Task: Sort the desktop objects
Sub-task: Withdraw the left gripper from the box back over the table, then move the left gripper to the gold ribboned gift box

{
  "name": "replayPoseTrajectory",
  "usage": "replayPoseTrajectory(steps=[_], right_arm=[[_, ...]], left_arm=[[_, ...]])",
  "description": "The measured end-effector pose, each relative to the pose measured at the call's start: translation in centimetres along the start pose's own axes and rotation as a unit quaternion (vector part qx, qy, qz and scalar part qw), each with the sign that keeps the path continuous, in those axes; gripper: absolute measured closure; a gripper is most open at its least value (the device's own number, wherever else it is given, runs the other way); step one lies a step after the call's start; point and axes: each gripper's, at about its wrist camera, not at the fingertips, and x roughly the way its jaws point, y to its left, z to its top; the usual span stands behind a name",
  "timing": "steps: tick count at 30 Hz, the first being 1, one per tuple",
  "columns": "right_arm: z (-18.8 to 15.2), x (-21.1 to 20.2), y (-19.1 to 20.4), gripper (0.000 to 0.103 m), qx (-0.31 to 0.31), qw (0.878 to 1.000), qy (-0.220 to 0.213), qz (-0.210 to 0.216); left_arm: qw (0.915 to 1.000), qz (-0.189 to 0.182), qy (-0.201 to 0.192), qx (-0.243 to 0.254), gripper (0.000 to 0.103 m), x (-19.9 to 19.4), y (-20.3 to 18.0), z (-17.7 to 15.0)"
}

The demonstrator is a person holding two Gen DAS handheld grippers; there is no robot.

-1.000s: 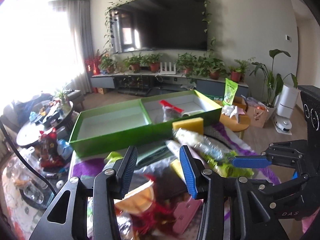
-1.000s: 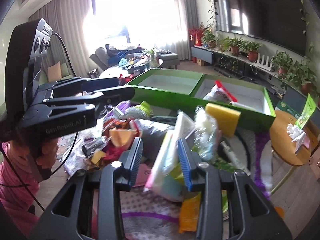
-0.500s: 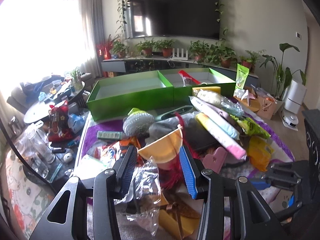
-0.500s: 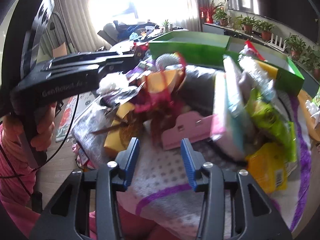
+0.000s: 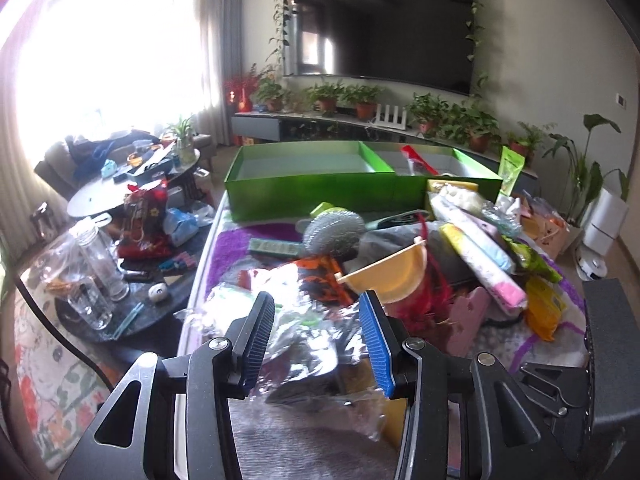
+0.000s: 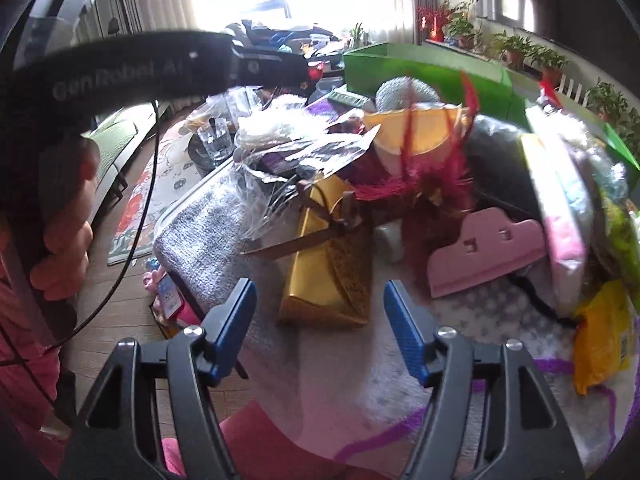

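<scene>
A pile of mixed objects lies on a purple and white cloth. A green two-part box [image 5: 320, 190] stands at the far side; its right part holds a red and white packet [image 5: 416, 162]. My left gripper [image 5: 316, 336] is open over a crinkled clear plastic bag [image 5: 308, 344], at the near left of the pile. My right gripper [image 6: 320, 320] is open and empty, just short of a gold box [image 6: 328, 276]. A pink clip [image 6: 480, 252], a yellow bowl [image 5: 388, 276], a steel scourer [image 5: 332, 232] and red feathers [image 6: 424, 176] lie in the pile.
A low dark round table [image 5: 120, 296] with glass jars [image 5: 92, 276] stands left of the cloth. A yellow packet [image 6: 604, 336] lies at the right. A TV and potted plants line the far wall. The left gripper's body [image 6: 140, 68] crosses the right wrist view's top.
Both grippers have pulled back from the green box towards the near edge of the pile. The right gripper's jaws have spread wider. The left gripper now hangs over the plastic bag.
</scene>
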Motion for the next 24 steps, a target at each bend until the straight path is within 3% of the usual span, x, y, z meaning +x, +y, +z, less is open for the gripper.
replayPoseTrajectory(steps=[4, 7, 9, 17, 21, 24], right_arm=[[-0.6, 1.1, -1.5, 0.037, 0.048, 0.999, 0.012, 0.013], [-0.6, 1.3, -2.8, 0.053, 0.076, 0.997, 0.008, 0.029], [-0.7, 1.2, -3.2, 0.054, 0.083, 0.996, 0.01, 0.042], [-2.6, -2.5, -3.9, 0.054, -0.02, 0.999, 0.027, 0.01], [-4.2, -5.0, -5.6, 0.053, -0.083, 0.995, 0.047, -0.003], [-4.8, -6.4, -7.6, 0.051, -0.107, 0.99, 0.054, -0.069]], left_arm=[[0.9999, 0.002, 0.001, -0.01, 0.058, 0.1, 1.1, -0.4], [0.9999, -0.002, 0.005, -0.015, 0.058, 0.3, 1.5, -0.6], [0.9999, -0.001, 0.007, -0.009, 0.058, 0.5, 1.2, -0.8], [0.999, -0.038, 0.018, 0.015, 0.058, 0.8, -1.3, -1.2], [0.9949, -0.087, 0.029, 0.042, 0.058, 1.0, -4.3, -1.3], [0.9909, -0.11, 0.034, 0.07, 0.058, 1.2, -7.0, -1.6]])
